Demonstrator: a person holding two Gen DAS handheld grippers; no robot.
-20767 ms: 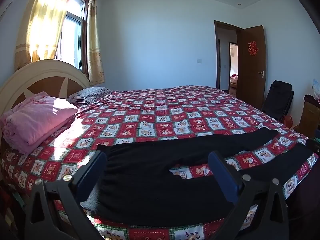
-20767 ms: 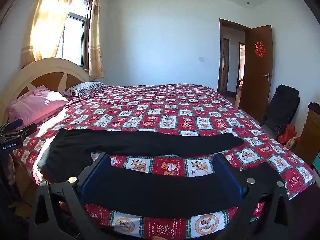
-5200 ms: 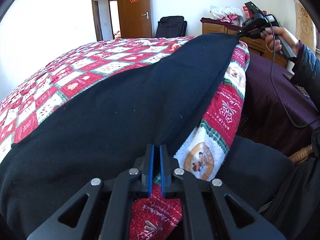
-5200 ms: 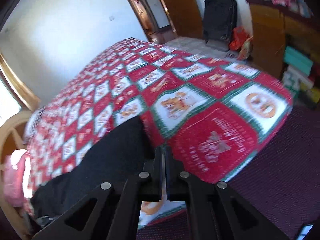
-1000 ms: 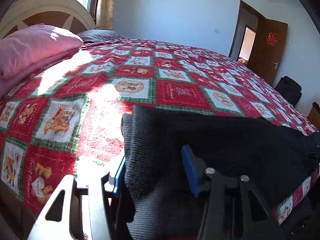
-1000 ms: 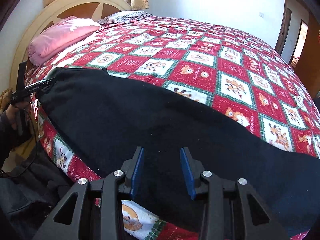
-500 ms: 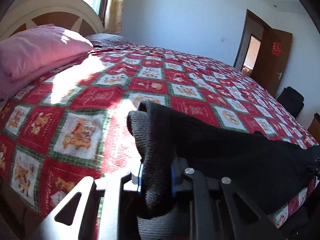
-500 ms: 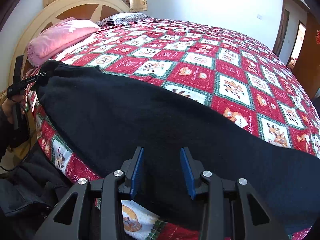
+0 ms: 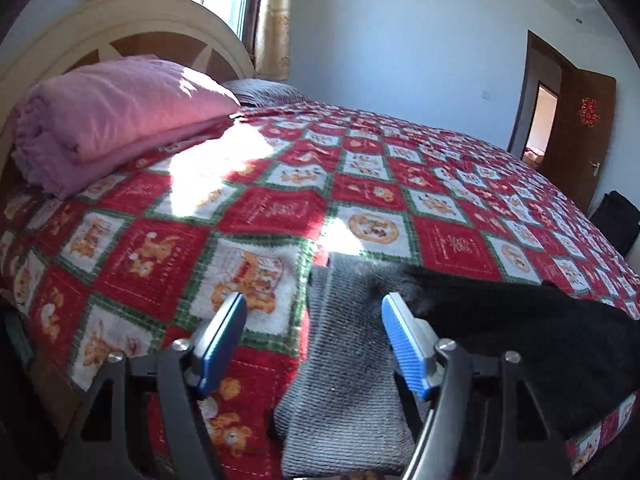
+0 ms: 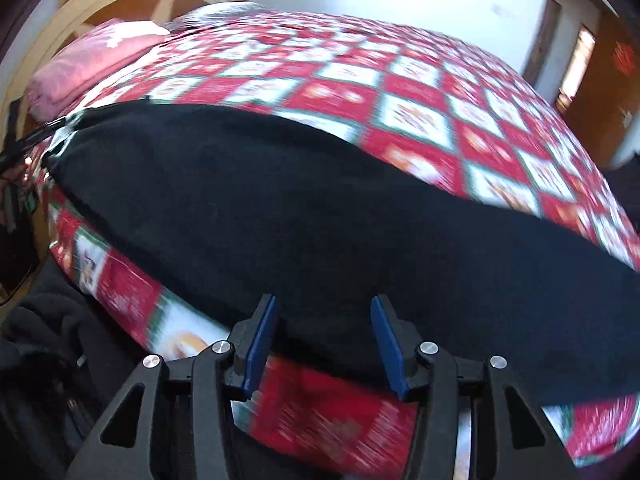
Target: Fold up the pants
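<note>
Left gripper point(image 9: 314, 320) jaws opening, pads apart; pants point(image 9: 348, 364) waistband lies loose between them, nearer the right pad, not clamped. Right gripper point(image 10: 323, 322) jaws opening above the pants' near edge, gripping nothing. Pants spread along the near edge of the bedspread point(image 9: 276, 212). Beyond the pants, pink blanket point(image 9: 116, 112) by the headboard point(image 9: 132, 16).

Pants point(image 9: 520, 332): matt black knit, ribbed grey waistband point(image 9: 344, 380). Bedspread point(image 9: 280, 208): printed woven cloth. Headboard point(image 9: 160, 20): cream-painted wood, smooth. Blanket point(image 9: 120, 108): soft pink cloth.
</note>
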